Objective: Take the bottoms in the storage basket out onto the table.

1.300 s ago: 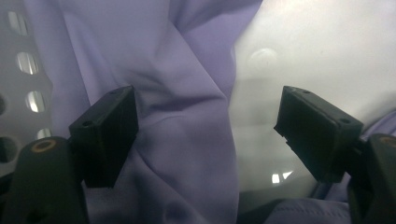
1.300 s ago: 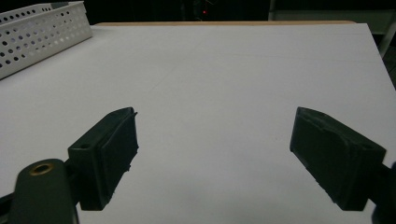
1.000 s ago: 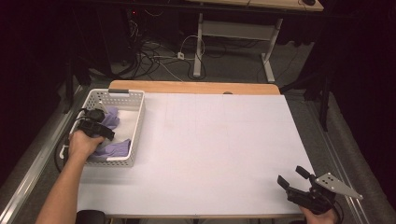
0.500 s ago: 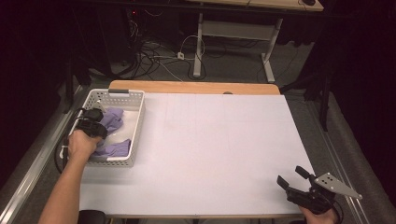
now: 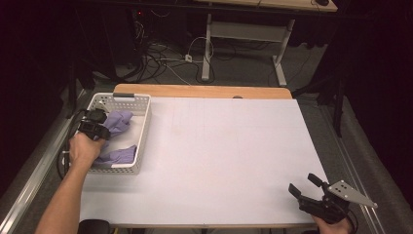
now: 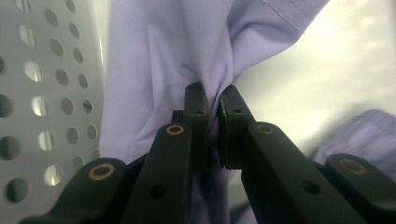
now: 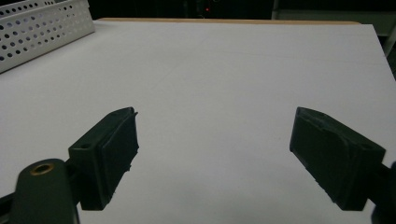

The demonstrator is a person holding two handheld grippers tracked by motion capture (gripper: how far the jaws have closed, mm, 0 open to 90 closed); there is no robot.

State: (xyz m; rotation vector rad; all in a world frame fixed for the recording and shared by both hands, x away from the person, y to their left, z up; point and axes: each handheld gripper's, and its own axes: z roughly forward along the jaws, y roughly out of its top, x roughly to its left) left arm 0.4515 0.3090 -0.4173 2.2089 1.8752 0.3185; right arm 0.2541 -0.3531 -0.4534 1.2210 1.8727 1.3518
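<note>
A white perforated basket (image 5: 142, 127) stands at the left edge of the white table (image 5: 229, 156), near its far corner. Inside the basket lies a lilac cloth (image 5: 117, 122) in 2 bunches, one toward the far end and one toward the near end.

The left gripper (image 5: 100, 127) is inside the basket, over its left side, with the person's left hand (image 5: 84, 150) just behind it at the near left wall. In the left gripper view, its 2 jaws are almost closed and pinch a fold of the lilac cloth (image 6: 187, 56) between the pads, with the holed basket wall (image 6: 46, 93) beside it.

The right gripper (image 5: 304, 185) is well apart from the basket, at the near right corner of the table. Its jaws stand wide open and hold nothing, only bare table (image 7: 219, 88) is between them.
</note>
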